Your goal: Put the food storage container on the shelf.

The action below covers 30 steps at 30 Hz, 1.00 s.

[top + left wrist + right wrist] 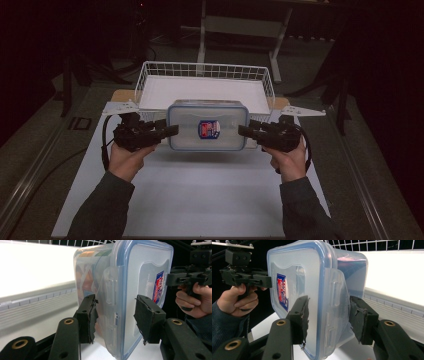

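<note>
we carry the lidded container (207, 127) between both grippers, just in front of the wire basket (150, 75).

our left gripper (170, 131) has its fingers (87, 317) astride the container's left end; the pad on the tub side looks to touch, while a gap shows between the lid and the other pad, so we cannot tell if the grip is firm. our right gripper (243, 131) straddles the right end the same way, its fingers (300, 317) about the latch flap, one pad close on the lid and a little room at the other. we judge the container is raised off the white counter (200, 200), lid up, between the two hands. this looks like the transfer step; next calls for moving both hands forward together, level, clearing the basket's near rim, then lowering inside.
</note>
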Each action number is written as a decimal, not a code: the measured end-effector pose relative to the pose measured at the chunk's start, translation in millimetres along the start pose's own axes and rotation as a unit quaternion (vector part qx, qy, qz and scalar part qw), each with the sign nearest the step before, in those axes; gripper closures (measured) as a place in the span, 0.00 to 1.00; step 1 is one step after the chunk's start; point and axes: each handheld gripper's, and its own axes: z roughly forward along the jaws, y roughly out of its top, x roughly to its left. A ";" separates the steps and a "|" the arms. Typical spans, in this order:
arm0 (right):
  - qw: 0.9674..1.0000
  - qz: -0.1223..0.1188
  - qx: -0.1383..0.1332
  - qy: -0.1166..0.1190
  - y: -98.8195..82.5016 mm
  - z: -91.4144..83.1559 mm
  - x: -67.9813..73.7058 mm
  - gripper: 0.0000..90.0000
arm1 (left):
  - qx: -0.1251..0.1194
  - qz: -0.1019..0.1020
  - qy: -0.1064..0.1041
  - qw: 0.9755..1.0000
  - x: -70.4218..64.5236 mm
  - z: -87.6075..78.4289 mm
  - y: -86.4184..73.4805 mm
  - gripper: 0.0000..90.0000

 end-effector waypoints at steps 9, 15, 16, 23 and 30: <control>1.000 -0.012 -0.009 -0.003 15.7 -1.8 1.6 0.57 | -0.012 0.008 0.001 1.000 -0.3 -1.4 14.8 0.58; 1.000 -0.020 -0.014 -0.005 28.8 -1.2 2.4 0.57 | -0.020 0.013 0.004 1.000 0.5 -3.6 26.7 0.58; 1.000 -0.021 -0.015 -0.006 31.0 -1.1 2.7 0.57 | -0.021 0.013 0.003 1.000 0.9 -3.8 28.7 0.58; 0.999 -0.027 -0.019 -0.007 44.0 -0.2 1.4 0.57 | -0.028 0.015 0.005 0.999 2.4 -3.7 40.7 0.58; 0.999 -0.019 -0.026 -0.009 55.6 1.7 -4.5 0.57 | -0.029 0.015 0.009 0.999 6.2 1.9 56.8 0.58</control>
